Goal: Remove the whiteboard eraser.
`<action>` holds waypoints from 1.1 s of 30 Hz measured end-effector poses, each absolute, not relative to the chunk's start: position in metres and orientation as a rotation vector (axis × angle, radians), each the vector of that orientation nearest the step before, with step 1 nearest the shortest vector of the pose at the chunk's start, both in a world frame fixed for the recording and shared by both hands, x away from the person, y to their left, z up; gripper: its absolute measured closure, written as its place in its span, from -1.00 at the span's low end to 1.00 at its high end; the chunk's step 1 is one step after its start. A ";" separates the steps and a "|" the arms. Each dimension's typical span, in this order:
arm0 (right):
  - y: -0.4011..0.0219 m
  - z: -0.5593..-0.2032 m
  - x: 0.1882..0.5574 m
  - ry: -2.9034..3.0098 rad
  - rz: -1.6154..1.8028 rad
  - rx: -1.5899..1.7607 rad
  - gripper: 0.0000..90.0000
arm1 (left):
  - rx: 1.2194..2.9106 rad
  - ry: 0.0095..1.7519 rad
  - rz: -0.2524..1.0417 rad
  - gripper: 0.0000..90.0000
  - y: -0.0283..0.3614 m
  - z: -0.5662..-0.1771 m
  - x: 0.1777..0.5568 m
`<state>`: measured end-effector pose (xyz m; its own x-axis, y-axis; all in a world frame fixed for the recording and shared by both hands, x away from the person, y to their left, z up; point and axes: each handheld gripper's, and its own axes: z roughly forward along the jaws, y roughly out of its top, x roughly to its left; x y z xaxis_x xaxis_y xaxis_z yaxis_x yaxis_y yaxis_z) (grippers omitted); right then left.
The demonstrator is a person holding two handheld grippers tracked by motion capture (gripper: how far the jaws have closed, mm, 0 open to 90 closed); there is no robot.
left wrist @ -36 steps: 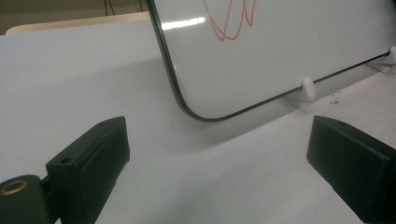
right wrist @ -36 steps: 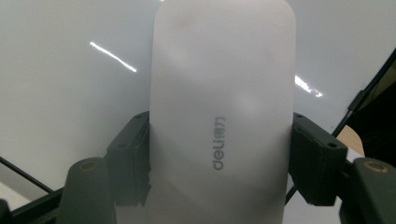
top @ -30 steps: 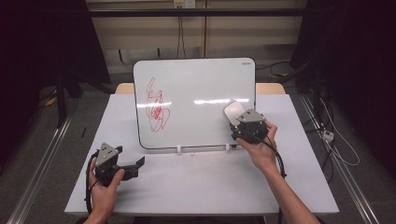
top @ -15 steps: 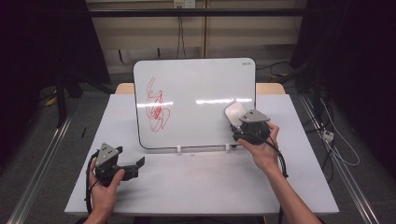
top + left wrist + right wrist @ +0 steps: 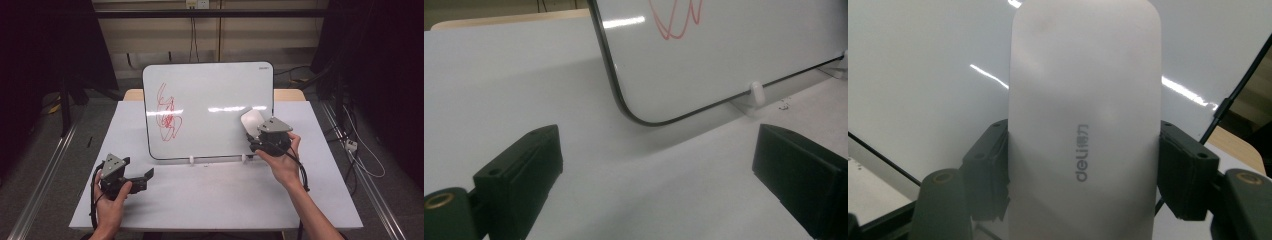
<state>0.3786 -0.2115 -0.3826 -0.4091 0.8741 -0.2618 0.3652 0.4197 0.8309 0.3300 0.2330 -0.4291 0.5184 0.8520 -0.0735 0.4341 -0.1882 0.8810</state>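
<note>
Our left gripper point(image 5: 659, 200) stands with its two black jaws wide apart, one at the lower left of the frame and one at the lower right, and between them lies nothing but bare white surface point(image 5: 504, 85). A brass-coloured screw hole point(image 5: 439, 201) sits at the bottom left corner on the gripper's body. Across the upper right of the frame we see the whiteboard point(image 5: 734, 55), tilted, its dark rim curving round the lower corner near the middle. Red scribble point(image 5: 674, 20) marks its top edge of the frame. A small white clip point(image 5: 756, 92) holds the board's lower rim at the right.
</note>
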 end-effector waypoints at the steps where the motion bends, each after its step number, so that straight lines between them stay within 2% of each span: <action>1: -0.211 -0.382 0.378 1.961 0.914 1.045 -0.30 | 1.813 1.072 0.552 -0.87 0.233 -0.429 0.330; 33: -0.200 -0.368 0.362 1.945 1.009 0.956 -0.30 | 1.815 1.073 0.563 -0.87 0.233 -0.428 0.330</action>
